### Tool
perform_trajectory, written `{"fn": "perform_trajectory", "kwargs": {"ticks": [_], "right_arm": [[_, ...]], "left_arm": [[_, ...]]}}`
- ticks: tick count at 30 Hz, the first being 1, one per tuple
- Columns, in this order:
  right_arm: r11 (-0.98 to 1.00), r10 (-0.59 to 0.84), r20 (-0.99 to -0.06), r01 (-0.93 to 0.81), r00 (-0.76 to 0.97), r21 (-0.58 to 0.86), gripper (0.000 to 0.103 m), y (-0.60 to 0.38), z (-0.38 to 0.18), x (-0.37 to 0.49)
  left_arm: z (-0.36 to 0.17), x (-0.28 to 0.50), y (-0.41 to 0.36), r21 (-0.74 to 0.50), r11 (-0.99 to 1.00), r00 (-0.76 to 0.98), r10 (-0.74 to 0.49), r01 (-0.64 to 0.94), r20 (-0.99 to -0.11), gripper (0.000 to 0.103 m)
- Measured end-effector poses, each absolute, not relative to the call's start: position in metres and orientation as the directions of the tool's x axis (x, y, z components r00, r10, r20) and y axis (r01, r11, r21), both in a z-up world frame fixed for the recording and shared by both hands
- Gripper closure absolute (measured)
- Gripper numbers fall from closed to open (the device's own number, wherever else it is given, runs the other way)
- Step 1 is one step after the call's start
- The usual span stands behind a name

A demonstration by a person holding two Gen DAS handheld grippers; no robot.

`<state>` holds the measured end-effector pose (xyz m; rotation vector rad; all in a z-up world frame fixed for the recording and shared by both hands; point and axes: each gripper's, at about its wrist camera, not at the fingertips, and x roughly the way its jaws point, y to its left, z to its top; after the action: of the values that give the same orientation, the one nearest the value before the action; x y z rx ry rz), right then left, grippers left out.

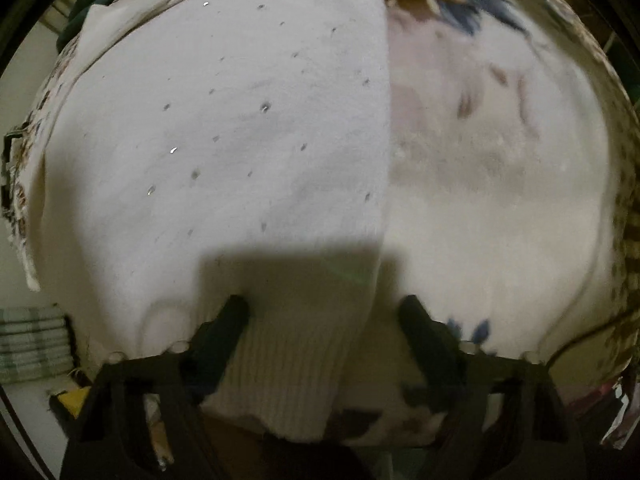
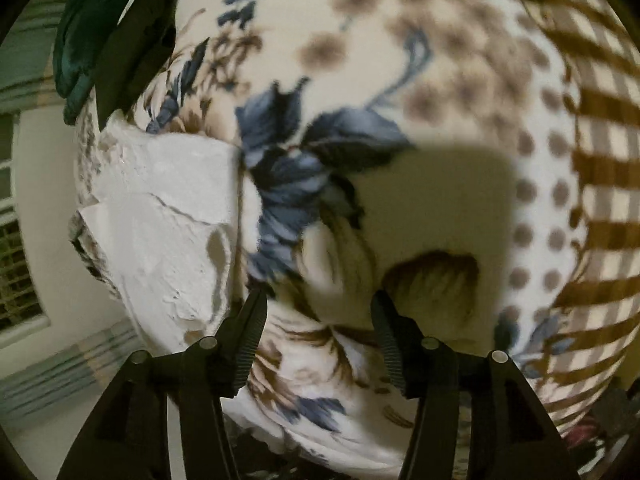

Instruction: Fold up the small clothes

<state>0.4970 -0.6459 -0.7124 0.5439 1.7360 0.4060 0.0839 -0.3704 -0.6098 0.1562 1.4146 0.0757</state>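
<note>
A white knit garment (image 1: pixel 224 128) with small sparkly studs lies flat on the floral bedsheet (image 1: pixel 500 200), filling the left half of the left wrist view. Its ribbed hem (image 1: pixel 288 372) lies between the open fingers of my left gripper (image 1: pixel 324 312), which hovers just over it. In the right wrist view the same white garment (image 2: pixel 168 216) lies at the left, with a crumpled edge. My right gripper (image 2: pixel 318 304) is open and empty over the sheet, to the right of the garment.
The bedsheet (image 2: pixel 400 60) has blue flowers, brown dots and a brown checked border (image 2: pixel 600 160). Dark green and black clothes (image 2: pixel 104 32) lie at the far left corner. The bed edge and floor (image 1: pixel 24 412) show at the left.
</note>
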Motion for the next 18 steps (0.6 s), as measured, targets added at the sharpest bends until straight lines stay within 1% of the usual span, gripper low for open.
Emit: {"fn": "perform_trajectory", "kwargs": {"ticks": [1, 2, 3, 6, 8, 12, 13, 14, 15, 16, 18], "right_arm": [[0.819, 0.574, -0.801, 0.144, -0.17, 0.556, 0.046, -0.643, -0.713, 0.5], [0.807, 0.591, -0.791, 0.141, -0.159, 0.574, 0.046, -0.643, -0.715, 0.503], [0.794, 0.608, -0.78, 0.14, -0.148, 0.592, 0.046, -0.637, -0.717, 0.507], [0.758, 0.651, -0.75, 0.15, -0.113, 0.635, 0.045, -0.612, -0.728, 0.525], [0.743, 0.667, -0.738, 0.178, -0.106, 0.645, 0.04, -0.601, -0.734, 0.533], [0.703, 0.702, -0.709, 0.233, -0.072, 0.672, 0.04, -0.588, -0.737, 0.542], [0.69, 0.712, -0.699, 0.246, -0.062, 0.681, 0.049, -0.586, -0.736, 0.543], [0.69, 0.711, -0.7, 0.254, -0.067, 0.678, 0.072, -0.583, -0.737, 0.545], [0.698, 0.703, -0.707, 0.26, -0.073, 0.668, 0.081, -0.581, -0.736, 0.545], [0.708, 0.692, -0.719, 0.255, -0.066, 0.659, 0.09, -0.572, -0.735, 0.545], [0.724, 0.673, -0.737, 0.246, -0.054, 0.644, 0.093, -0.566, -0.727, 0.545]], "left_arm": [[-0.606, 0.085, -0.37, 0.148, 0.988, 0.18, 0.139, 0.04, -0.974, 0.056], [-0.603, 0.086, -0.37, 0.16, 0.986, 0.196, 0.149, 0.042, -0.969, 0.075], [-0.599, 0.087, -0.37, 0.207, 0.977, 0.208, 0.193, 0.045, -0.959, 0.095], [-0.584, 0.087, -0.357, 0.173, 0.985, 0.232, 0.168, -0.001, -0.958, 0.095], [-0.573, 0.086, -0.348, 0.157, 0.987, 0.244, 0.159, -0.029, -0.957, 0.096], [-0.548, 0.086, -0.335, 0.141, 0.987, 0.271, 0.156, -0.075, -0.95, 0.096], [-0.542, 0.085, -0.334, 0.134, 0.987, 0.277, 0.153, -0.087, -0.948, 0.096], [-0.534, 0.084, -0.33, 0.132, 0.987, 0.285, 0.154, -0.097, -0.946, 0.096], [-0.527, 0.083, -0.328, 0.131, 0.986, 0.291, 0.155, -0.102, -0.944, 0.096], [-0.521, 0.081, -0.324, 0.127, 0.986, 0.295, 0.154, -0.108, -0.943, 0.096], [-0.508, 0.079, -0.314, 0.12, 0.986, 0.302, 0.151, -0.12, -0.941, 0.096]]}}
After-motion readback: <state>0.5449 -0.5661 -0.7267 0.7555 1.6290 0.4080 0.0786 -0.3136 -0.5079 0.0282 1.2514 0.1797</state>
